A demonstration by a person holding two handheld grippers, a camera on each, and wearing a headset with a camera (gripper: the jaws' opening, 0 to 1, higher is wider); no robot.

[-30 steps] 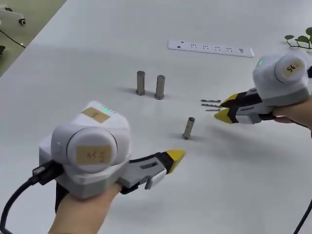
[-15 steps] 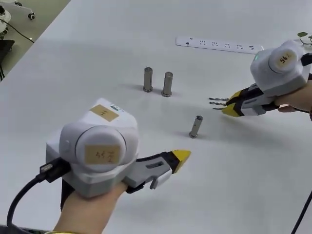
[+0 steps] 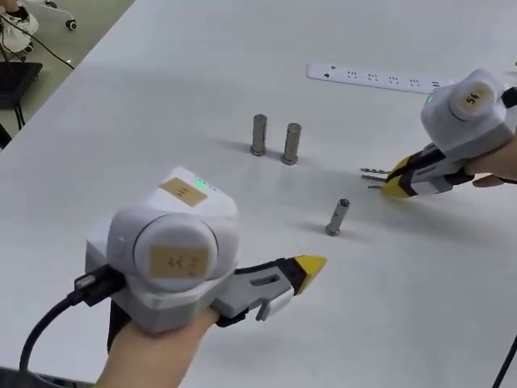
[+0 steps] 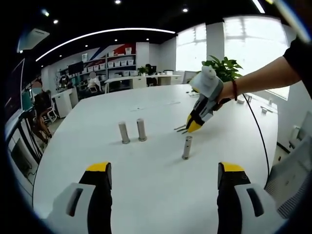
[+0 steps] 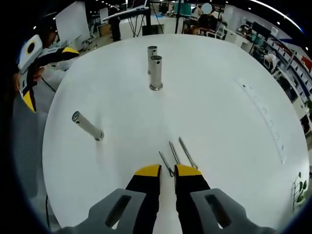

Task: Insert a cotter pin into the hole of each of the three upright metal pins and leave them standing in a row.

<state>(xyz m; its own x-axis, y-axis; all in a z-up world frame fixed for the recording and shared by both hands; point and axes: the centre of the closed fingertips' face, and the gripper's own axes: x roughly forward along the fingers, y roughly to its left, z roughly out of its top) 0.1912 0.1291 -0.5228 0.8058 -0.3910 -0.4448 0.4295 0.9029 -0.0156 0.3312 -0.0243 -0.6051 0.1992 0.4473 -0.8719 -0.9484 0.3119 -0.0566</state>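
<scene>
Three grey metal pins stand on the white table: two close together [image 3: 258,134] [image 3: 292,143] and a third [image 3: 337,217] apart, nearer me. Three thin cotter pins [image 3: 373,176] lie side by side to their right. My right gripper [image 3: 394,187] is down at their near ends. In the right gripper view its jaws stand almost together [image 5: 168,170], with the end of the left cotter pin [image 5: 165,162] between them. My left gripper [image 3: 311,265] hovers low in front of the lone pin [image 4: 187,147], its jaws wide open [image 4: 165,168] with nothing between them.
A white power strip [image 3: 380,79] lies across the far side of the table. A potted plant [image 4: 222,66] stands behind the right arm. The table edge and office chairs are at the far left [image 3: 32,48]. Bare tabletop lies between the pins and me.
The right gripper's jaws have closed from open to nearly together at the cotter pins' ends. The whole picture has shifted right as the head camera moved; the metal pins have not moved.
</scene>
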